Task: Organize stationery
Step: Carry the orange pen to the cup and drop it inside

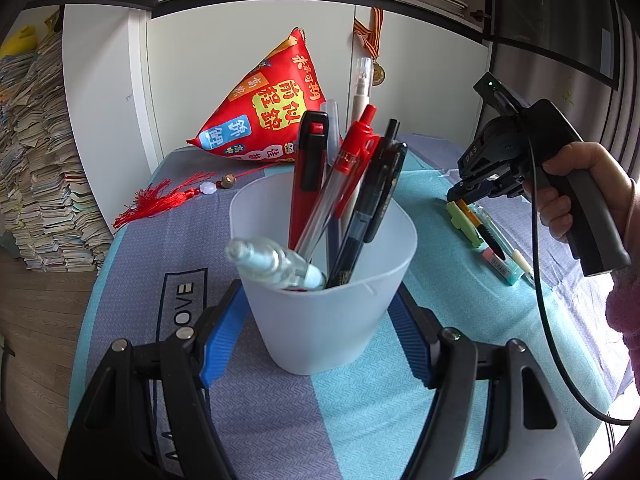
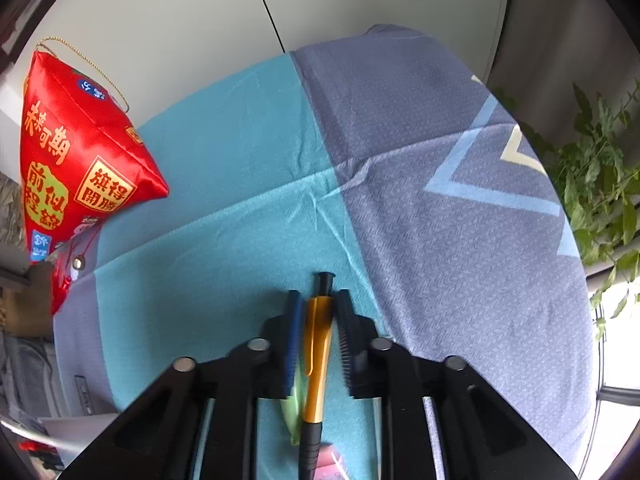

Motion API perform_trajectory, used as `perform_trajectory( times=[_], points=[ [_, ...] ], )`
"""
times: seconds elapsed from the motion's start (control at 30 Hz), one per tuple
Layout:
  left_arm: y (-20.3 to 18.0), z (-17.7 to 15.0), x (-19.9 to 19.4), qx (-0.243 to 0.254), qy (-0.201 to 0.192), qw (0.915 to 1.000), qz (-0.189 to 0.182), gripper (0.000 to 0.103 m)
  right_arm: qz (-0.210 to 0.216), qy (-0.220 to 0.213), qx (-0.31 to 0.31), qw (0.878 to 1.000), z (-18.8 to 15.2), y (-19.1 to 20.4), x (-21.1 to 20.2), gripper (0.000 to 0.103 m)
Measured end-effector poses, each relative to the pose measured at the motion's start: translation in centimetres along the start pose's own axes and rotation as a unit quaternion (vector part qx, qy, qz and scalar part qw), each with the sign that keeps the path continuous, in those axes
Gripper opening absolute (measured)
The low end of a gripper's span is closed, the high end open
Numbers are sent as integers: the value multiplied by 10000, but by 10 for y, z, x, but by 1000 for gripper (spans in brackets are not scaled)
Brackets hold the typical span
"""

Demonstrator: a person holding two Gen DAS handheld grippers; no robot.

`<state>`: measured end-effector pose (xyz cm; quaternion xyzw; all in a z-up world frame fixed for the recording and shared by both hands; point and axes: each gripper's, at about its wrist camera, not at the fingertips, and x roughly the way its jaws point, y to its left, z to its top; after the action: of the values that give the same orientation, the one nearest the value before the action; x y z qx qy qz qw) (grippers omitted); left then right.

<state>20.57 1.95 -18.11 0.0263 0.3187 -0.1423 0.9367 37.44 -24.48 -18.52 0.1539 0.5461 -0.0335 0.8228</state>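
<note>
Filling cup mid-bench between spread left gripper jaws — several pens in | right gripper jaws flank orange pen lying right, not pinched — eraser, other pens left

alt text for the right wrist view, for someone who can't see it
The right gripper straddles an orange pen lying on a teal and grey-blue tablecloth, its fingers close on either side with narrow gaps showing. A red satin pouch with yellow Chinese characters sits at the far left, and green leaves edge the right.
</note>
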Motion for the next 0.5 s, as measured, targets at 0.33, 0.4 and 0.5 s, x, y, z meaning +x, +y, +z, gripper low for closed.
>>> perform_trajectory(
  times=[0.33, 0.4, 0.5],
  points=[
    [0, 0, 0, 2, -2, 10000, 1, 70, 597, -647, -437, 9952, -37, 7, -71, 14],
    [0, 0, 0, 2, 0, 10000, 1, 70, 802, -821, -598, 9916, -46, 10, -90, 14],
    [0, 0, 0, 2, -1, 10000, 1, 70, 1030, -1104, -934, 9841, -66, 23, -120, 12]
  ],
)
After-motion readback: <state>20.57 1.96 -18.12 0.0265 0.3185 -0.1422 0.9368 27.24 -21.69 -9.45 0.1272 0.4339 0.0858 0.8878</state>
